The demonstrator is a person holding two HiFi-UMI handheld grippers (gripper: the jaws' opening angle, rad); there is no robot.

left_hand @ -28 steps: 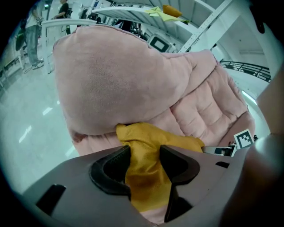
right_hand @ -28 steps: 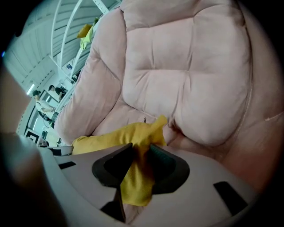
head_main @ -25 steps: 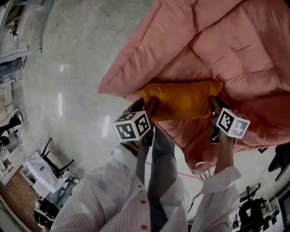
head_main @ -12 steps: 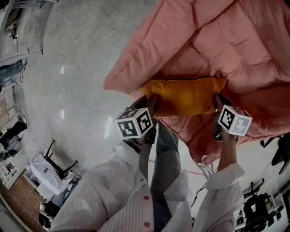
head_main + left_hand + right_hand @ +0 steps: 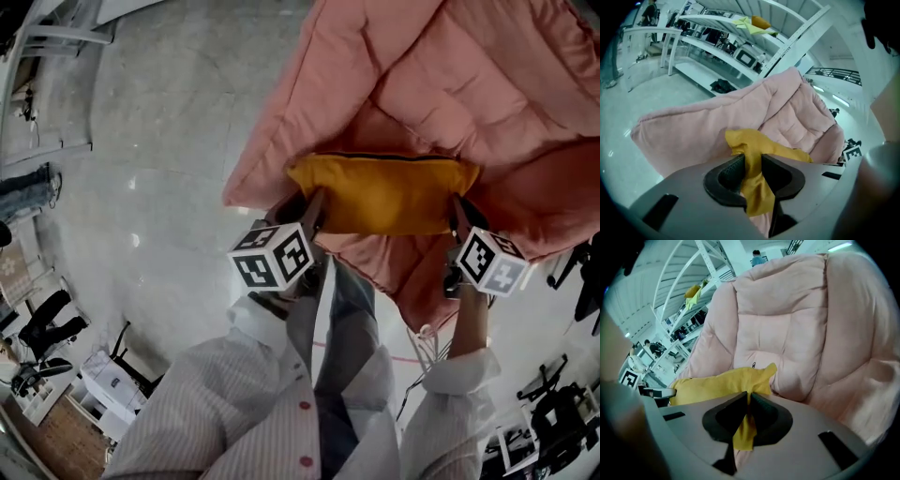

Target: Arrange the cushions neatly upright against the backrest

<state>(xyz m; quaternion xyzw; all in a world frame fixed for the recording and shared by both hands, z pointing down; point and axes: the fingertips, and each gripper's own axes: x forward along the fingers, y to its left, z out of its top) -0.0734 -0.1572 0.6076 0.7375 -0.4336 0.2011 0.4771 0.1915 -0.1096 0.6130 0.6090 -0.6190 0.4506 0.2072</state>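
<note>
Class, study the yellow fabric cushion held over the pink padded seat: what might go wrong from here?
The left gripper and right gripper, jaws just closed, each pinch only a corner of the yellow fabric cushion; one may slip, dropping that end. The pink padded seat is soft, so the cushion might slump when stood up.

We see the head view dim and muted, with small glare spots on the polished grey stone floor [image 5: 139,183] at left. Both gripper views are brighter and cool-tinted, lines bowing toward black corners, the nearest foreground blurred.
</note>
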